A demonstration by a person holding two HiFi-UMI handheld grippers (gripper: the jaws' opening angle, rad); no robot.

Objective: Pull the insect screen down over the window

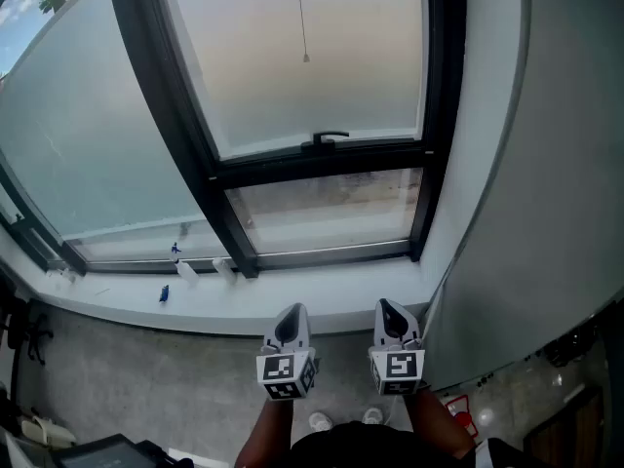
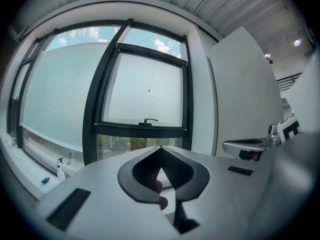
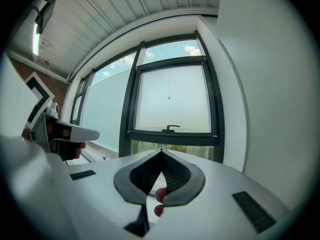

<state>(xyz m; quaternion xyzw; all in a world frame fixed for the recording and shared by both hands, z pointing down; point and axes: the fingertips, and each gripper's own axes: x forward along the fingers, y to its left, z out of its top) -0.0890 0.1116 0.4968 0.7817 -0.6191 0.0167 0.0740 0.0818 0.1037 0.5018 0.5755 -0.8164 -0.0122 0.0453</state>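
Bright daylight via window [image 1: 312, 66]; fisheye edges.

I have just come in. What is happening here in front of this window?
A person stands before the black-framed window, holding a white two-jaw gripper in each hand. The left gripper and the right gripper are both shut and empty, held side by side, short of the window. The thin grey pull cord hangs in the upper pane, and nothing touches it yet.
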